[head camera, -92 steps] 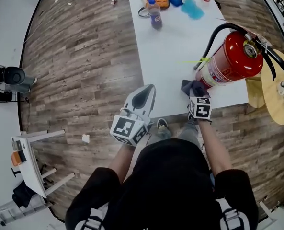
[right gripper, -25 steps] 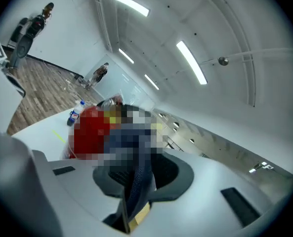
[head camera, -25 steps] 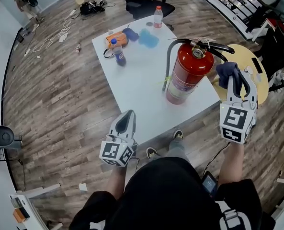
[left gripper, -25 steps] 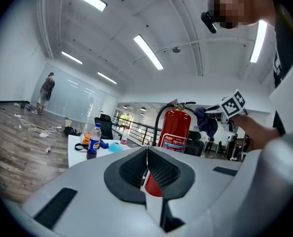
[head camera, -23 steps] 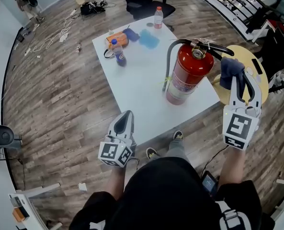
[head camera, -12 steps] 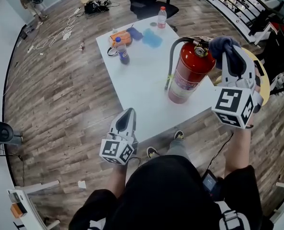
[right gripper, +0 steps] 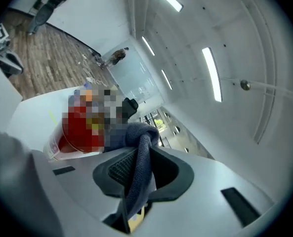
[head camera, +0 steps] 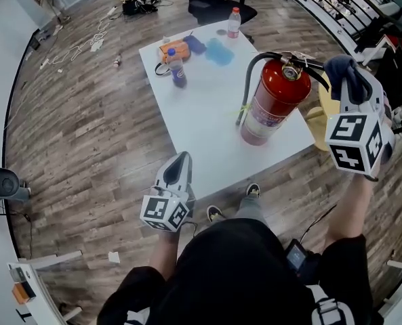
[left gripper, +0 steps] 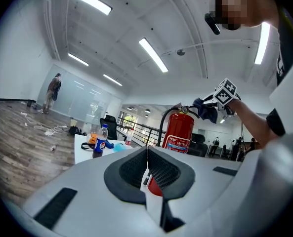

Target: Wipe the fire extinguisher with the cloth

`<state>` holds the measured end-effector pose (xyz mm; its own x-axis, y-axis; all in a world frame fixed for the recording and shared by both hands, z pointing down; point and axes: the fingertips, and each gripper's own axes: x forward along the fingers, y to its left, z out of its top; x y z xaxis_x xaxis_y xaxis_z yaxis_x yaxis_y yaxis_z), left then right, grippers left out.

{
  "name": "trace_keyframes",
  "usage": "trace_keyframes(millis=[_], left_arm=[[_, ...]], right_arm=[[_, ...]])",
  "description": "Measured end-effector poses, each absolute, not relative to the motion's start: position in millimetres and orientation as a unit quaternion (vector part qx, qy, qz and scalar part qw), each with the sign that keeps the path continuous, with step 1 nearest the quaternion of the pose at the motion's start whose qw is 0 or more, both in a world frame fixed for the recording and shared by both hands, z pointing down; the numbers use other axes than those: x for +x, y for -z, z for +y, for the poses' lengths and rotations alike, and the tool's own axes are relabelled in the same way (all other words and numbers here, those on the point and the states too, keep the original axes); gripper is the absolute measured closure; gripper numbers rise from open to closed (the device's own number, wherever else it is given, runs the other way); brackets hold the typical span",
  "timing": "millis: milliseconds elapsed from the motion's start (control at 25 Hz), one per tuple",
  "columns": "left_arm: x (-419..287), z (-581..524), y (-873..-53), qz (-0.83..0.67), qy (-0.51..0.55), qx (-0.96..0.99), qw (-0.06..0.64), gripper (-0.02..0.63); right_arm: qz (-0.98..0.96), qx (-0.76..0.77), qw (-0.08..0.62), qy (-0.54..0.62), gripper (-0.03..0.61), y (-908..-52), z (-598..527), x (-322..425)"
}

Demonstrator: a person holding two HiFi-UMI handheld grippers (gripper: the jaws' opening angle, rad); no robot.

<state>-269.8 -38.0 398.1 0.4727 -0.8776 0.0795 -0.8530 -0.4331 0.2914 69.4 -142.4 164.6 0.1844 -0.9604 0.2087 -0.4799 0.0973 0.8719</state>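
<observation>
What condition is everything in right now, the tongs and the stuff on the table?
Left tongs: shut, empty.
Right tongs: shut on the cloth.
Cloth: bunched, held up by the extinguisher's top.
Fire extinguisher: upright on the table.
Soda bottle: upright, capped.
Water bottle: upright, capped.

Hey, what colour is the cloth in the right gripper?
Dark greyish blue. The cloth shows best in the right gripper view, pinched between the jaws.
</observation>
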Motion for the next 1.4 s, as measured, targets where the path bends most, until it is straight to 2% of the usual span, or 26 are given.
trace_keyframes(millis=[200,280,520,720,800,1000,1200,1400], left_arm=[[-264.8,-37.5,-396.4,-0.507,0.043,0.848,0.147,0.589],[-263.0,-37.6,-395.7,-0.505,0.042,0.85,0.145,0.589],[-256.3,-42.4,-397.0,-0.494,0.038,0.857,0.143,0.589],[-233.4,-52.0,-400.4,-0.475,0.025,0.869,0.139,0.589],[-219.8,-56.3,-396.8,-0.466,0.024,0.874,0.134,0.589],[-187.9,-71.5,-382.9,-0.458,0.024,0.88,0.123,0.589],[-157.0,-83.0,-380.2,-0.464,0.023,0.877,0.119,0.589],[-106.6,-100.2,-372.9,-0.471,0.015,0.874,0.116,0.589]], right_arm=[[-0.579,0.515,0.549,0.313,0.5,-180.7,-155.4,11.3],[-0.601,0.512,0.539,0.293,0.502,-181.3,-154.1,13.9],[-0.634,0.611,0.408,0.239,0.501,-194.6,-132.4,68.7],[-0.701,0.642,0.238,0.2,0.501,-221.6,-130.7,53.7],[-0.708,0.639,0.221,0.201,0.502,-231.5,-128.5,36.8],[-0.76,0.56,0.237,0.227,0.502,-253.1,-124.4,-20.6],[-0.833,0.535,0.103,0.092,0.502,-274.2,-126.6,29.1],[-0.89,0.453,0.005,0.055,0.502,-285.7,-148.4,71.2]])
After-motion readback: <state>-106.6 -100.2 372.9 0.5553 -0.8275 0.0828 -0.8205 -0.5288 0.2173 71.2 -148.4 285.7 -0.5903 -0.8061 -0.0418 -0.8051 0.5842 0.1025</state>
